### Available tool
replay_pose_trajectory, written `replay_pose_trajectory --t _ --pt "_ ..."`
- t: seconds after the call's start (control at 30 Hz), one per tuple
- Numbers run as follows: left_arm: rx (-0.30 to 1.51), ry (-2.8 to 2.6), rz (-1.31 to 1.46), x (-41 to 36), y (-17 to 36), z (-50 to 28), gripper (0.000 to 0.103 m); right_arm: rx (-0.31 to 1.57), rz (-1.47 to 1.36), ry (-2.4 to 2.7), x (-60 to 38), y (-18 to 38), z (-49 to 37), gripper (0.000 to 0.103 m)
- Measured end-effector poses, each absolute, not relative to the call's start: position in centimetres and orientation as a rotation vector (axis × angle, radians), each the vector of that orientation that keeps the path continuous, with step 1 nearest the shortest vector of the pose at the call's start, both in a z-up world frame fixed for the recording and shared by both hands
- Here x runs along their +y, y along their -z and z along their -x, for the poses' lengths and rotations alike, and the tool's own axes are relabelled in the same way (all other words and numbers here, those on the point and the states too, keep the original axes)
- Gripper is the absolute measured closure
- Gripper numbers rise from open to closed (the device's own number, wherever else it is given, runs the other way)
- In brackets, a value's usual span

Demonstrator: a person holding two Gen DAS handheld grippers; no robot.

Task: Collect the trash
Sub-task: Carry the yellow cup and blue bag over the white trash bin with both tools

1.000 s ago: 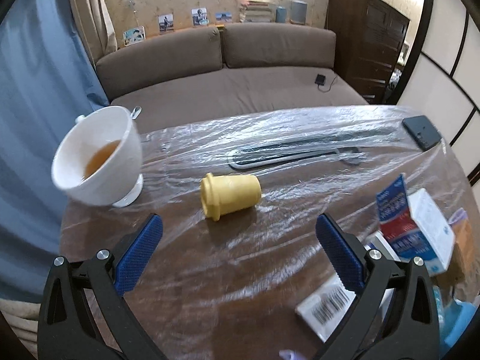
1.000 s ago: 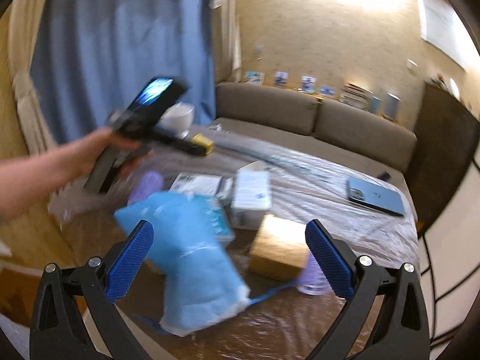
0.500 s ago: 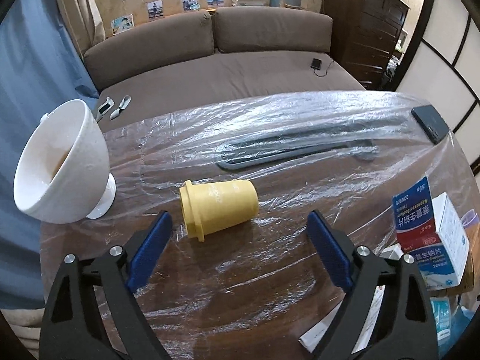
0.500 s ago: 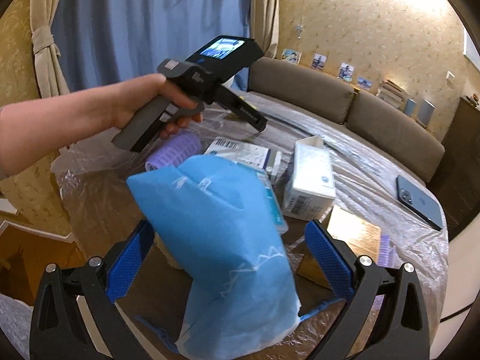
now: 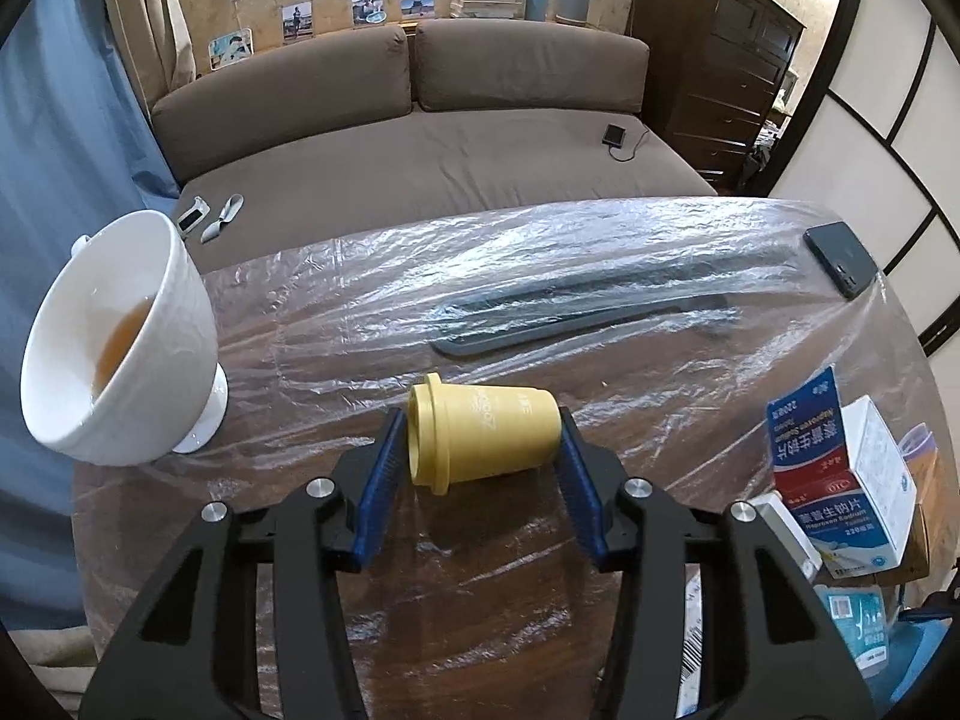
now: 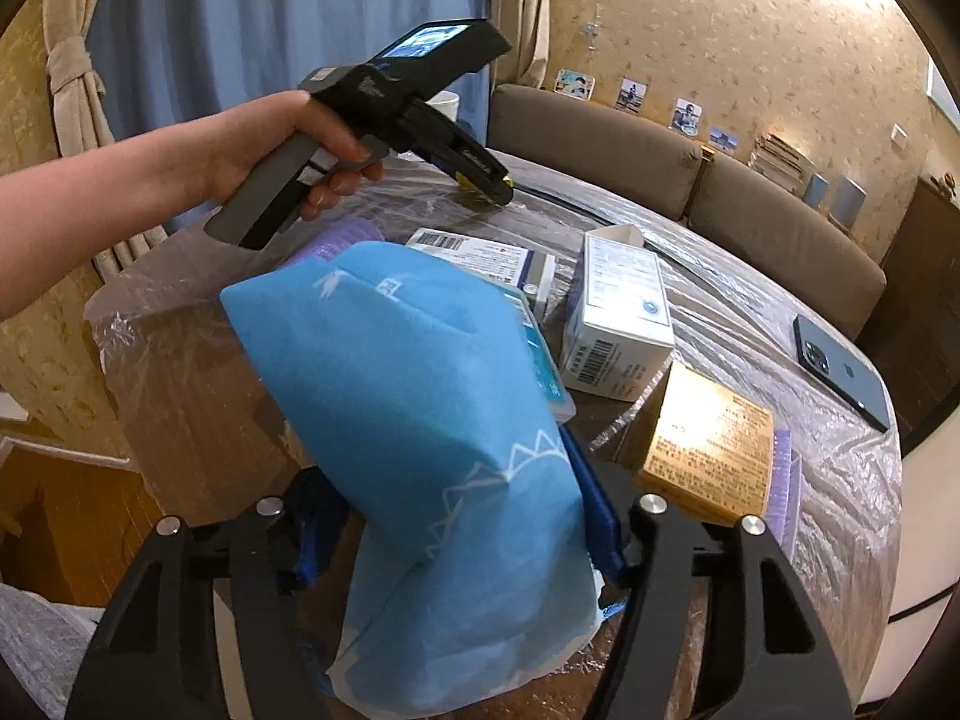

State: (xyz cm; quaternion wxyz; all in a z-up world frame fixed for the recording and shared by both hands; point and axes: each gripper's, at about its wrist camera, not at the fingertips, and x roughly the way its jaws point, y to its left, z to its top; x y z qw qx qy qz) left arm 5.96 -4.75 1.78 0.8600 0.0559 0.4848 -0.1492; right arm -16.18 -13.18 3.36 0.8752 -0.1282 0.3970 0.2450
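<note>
Left gripper point(image 5: 477, 450) jaws just closed, clamped on the yellow cup point(image 5: 480, 441) lying sideways between them. Right gripper point(image 6: 462, 531) jaws just closed, pinching the blue bag point(image 6: 414, 420); boxes point(image 6: 618, 312) ahead of it.

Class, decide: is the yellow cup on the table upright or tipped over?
Tipped over: the yellow cup lies on its side, rim leftward, between the left gripper pads.

1. My left gripper point(image 5: 474, 450) is a black frame with angular cut-outs and four silver screws.
2. Its fingers point(image 5: 377, 483) wear ribbed blue pads.
3. My right gripper point(image 6: 456, 516) matches: black arms, silver screws, blue pads.
4. My left hand point(image 6: 270, 144) and forearm are bare, sleeveless; the handle is grey, a lit screen on top.
</note>
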Motion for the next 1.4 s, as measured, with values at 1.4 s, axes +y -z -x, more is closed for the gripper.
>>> replay_pose_trajectory --t 1.4 --pt "0.792 0.388 -0.019 -4.7 -8.6 20.3 0.053 0.804 -0.1 -0.443 -18.8 -6.2 23.7 0.05"
